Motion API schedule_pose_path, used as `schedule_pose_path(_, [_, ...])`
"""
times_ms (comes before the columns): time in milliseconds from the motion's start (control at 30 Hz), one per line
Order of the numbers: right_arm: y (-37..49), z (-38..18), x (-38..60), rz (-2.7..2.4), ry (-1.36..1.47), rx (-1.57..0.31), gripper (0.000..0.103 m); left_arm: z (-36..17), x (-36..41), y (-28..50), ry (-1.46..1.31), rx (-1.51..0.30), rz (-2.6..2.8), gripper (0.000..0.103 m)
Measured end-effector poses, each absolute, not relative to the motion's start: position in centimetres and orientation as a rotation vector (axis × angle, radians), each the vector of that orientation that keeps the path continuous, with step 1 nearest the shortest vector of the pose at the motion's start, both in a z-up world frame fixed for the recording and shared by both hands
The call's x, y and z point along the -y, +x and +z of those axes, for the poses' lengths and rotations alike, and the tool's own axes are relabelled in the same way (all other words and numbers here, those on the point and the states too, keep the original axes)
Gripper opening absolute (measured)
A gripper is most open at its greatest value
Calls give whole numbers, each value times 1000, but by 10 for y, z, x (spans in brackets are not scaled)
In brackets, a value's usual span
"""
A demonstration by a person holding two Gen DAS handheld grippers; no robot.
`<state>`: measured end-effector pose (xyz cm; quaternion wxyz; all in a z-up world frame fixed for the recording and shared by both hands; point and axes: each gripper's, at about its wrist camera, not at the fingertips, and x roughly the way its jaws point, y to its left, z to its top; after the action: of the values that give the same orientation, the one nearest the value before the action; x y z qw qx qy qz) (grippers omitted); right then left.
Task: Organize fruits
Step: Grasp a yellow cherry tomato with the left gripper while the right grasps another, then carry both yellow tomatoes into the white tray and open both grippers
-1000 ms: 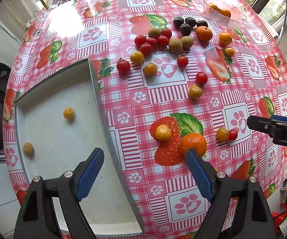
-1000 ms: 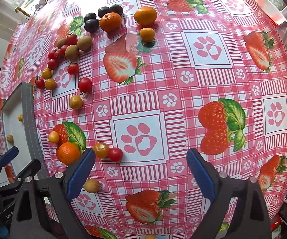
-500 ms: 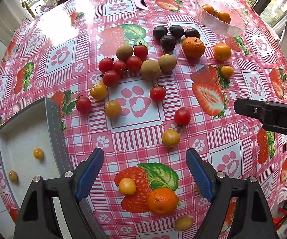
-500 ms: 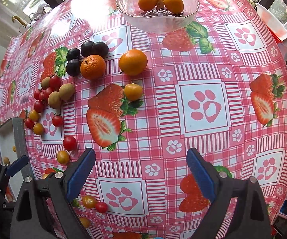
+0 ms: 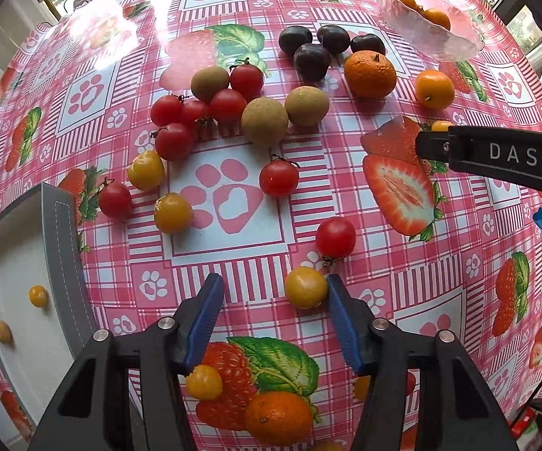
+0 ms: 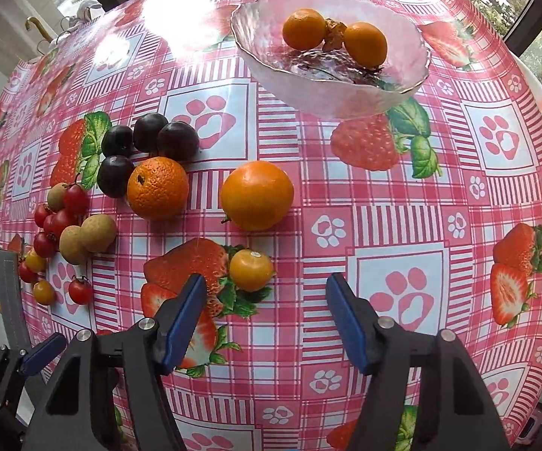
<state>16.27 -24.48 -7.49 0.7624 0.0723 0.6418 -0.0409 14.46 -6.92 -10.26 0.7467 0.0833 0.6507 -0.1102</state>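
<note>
My left gripper (image 5: 273, 297) is open over the table, with a yellow cherry tomato (image 5: 305, 287) between its pads, against the right one. A red tomato (image 5: 335, 236) lies just beyond. The white tray (image 5: 68, 248) at left holds two small yellow tomatoes (image 5: 38, 295). My right gripper (image 6: 267, 293) is open, with a small yellow-orange fruit (image 6: 251, 269) just ahead of its left pad. A smooth orange (image 6: 257, 194) and a mandarin (image 6: 157, 187) lie further on. The glass bowl (image 6: 271, 64) holds two orange fruits (image 6: 304, 29).
Red tomatoes (image 5: 227, 105), brown round fruits (image 5: 264, 121) and dark plums (image 5: 312, 61) cluster mid-table. A mandarin (image 5: 277, 418) and a yellow tomato (image 5: 203, 381) lie under my left gripper. The right gripper's body (image 5: 496, 156) reaches in from the right.
Both grippers moved forward across the table. The left one came up to the yellow tomato and its jaws narrowed. The right one neared the small yellow-orange fruit and the bowl.
</note>
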Motion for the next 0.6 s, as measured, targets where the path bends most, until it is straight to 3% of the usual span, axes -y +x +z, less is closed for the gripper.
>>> schedule_pose_path(67, [166,-76,236,-85,124,-1382,49,-103,70,146,181,-1419,-236,56])
schedule_pose_path(100, [168,-75,234,-72,122,-1374,42,-102,69,146,178,-1411,-235,46])
schedule_pose_path(133, [168,-73,230,-60,119,-1369,26,-101,68,146,172,-1407,-242,40])
schedule_pose_path(167, [168,-72,228,-56,110,-1368,23,-100,67,145,162,-1407,-253,31])
schedule_pose_path(200, [170,-73,226,-50,111,-1365,23,-100,67,145,154,-1409,-261,22])
schedule_pose_path(600, [132,-49,227,34,207,-1358,22,-75,34,138,86,-1388,-285,22])
